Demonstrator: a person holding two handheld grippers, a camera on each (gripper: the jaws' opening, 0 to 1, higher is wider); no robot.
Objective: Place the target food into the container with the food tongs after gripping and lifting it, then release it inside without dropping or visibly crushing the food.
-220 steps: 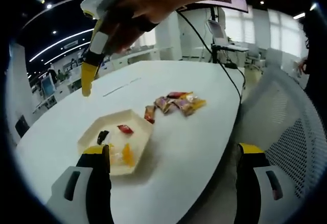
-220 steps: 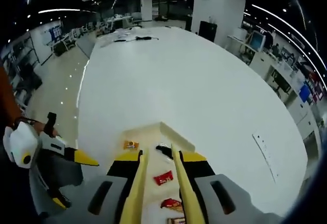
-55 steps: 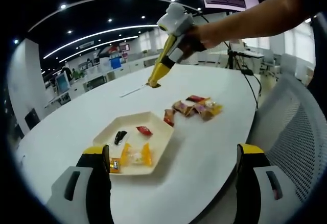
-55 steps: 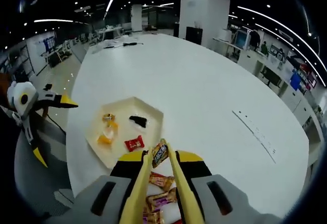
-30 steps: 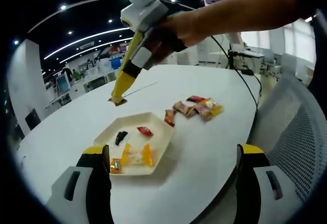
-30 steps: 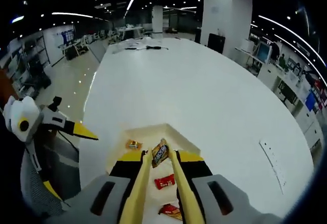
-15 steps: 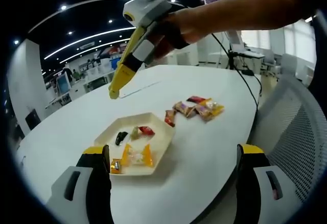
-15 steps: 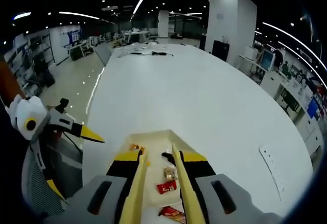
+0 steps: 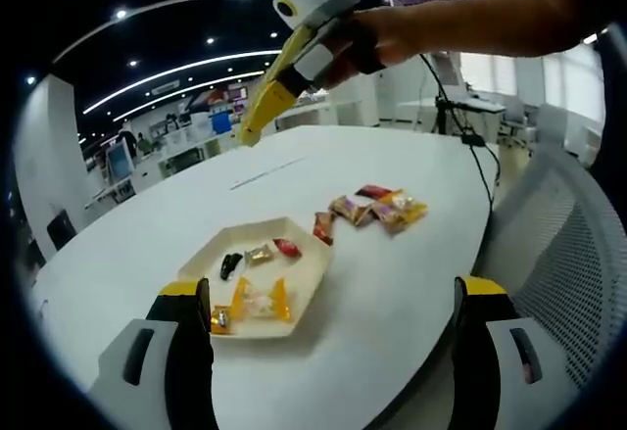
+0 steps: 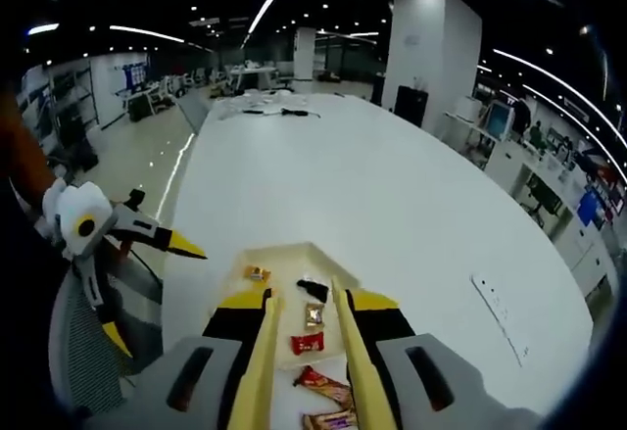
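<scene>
A: Table [image 9: 392,283] colour?
B: Plain white, no pattern. The tray [image 9: 306,271] on it is cream.

A: Sweets in the tray?
B: One black [image 9: 228,264], one tan with a printed wrapper [image 9: 259,254], one red [image 9: 287,247]. Nearer the left gripper [image 9: 333,352], an orange-and-clear wrapper [image 9: 255,300] and a small yellow-brown one [image 9: 219,320].

A: The pile [image 9: 372,207] beyond the tray?
B: Mixed wrappers: red, brown, purple, yellow.

A: Grippers?
B: The left is black with yellow tips and grey housings. The right gripper [image 10: 305,352] has pale yellow tongs on black-and-yellow jaws, with a white body.

A: The chair [image 9: 558,244] beside the table?
B: White mesh.
</scene>
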